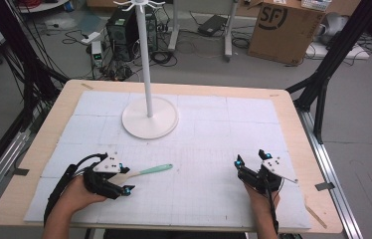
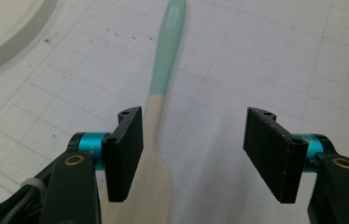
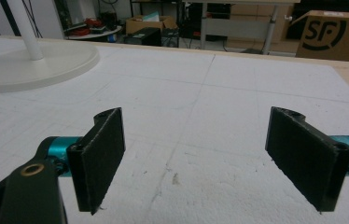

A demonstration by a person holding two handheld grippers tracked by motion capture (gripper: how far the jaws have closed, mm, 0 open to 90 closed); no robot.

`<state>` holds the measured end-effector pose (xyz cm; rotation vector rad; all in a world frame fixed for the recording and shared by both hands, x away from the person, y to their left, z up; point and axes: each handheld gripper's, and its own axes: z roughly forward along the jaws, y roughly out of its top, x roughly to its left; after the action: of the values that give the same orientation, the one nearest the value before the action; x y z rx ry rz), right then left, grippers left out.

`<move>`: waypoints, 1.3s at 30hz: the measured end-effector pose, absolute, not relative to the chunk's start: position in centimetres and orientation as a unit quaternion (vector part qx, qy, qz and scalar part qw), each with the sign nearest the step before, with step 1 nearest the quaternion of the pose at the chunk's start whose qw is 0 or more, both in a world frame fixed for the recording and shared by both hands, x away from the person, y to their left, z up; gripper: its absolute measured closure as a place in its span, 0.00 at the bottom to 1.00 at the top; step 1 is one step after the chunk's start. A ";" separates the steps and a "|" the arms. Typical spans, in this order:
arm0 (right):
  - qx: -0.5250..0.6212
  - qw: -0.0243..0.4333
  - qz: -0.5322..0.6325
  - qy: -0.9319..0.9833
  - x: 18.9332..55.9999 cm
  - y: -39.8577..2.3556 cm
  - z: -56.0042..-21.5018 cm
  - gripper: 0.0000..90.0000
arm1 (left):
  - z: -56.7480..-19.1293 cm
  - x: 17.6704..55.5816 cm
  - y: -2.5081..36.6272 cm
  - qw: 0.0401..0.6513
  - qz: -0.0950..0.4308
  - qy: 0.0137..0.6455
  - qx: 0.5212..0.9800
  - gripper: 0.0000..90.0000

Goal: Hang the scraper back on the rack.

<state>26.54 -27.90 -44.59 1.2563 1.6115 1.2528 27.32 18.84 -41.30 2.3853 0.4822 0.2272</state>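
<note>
A spatula (image 1: 149, 171) with a mint-green handle and a cream head lies flat on the white gridded mat (image 1: 214, 139), at the front left. My left gripper (image 1: 126, 178) hangs low over its head end. In the left gripper view the cream neck of the spatula (image 2: 165, 70) runs between the wide-apart jaws, close against the left pad (image 2: 125, 154) and far from the other one. My left gripper (image 2: 196, 154) is open. At the front right, my right gripper (image 1: 250, 158) rests near the mat, open, with bare mat between its jaws (image 3: 200, 158).
A white stand with a round base (image 1: 150, 122) and a tall pole (image 1: 144, 59) rises at the mat's back centre. Beyond the table's far edge are a cardboard box (image 1: 283, 30), cables and computer gear on the floor. Black frame legs flank the table.
</note>
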 end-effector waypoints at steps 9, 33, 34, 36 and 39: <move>0.488 0.363 0.487 0.627 26.5 -27.9 -44.6 0.21 | -41.1 26.7 17.9 0.294 0.064 0.165 0.939 0.43; 0.487 0.364 0.488 0.626 26.6 -27.9 -44.6 0.21 | -40.3 26.8 16.2 0.206 0.046 0.167 0.963 0.42; 0.485 0.366 0.487 0.627 26.6 -27.9 -44.6 0.21 | -40.2 26.9 16.1 0.201 0.047 0.165 0.964 0.42; 0.488 0.363 0.488 0.626 26.6 -27.9 -44.6 0.21 | -40.1 26.9 15.9 0.193 0.046 0.164 0.966 0.42; 0.486 0.366 0.487 0.627 26.6 -27.9 -44.6 0.21 | -40.0 27.1 15.7 0.177 0.046 0.166 0.969 0.42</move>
<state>26.60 -27.92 -44.60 1.2478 1.6107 1.2522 27.14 15.66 -40.00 2.7424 0.4691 0.1297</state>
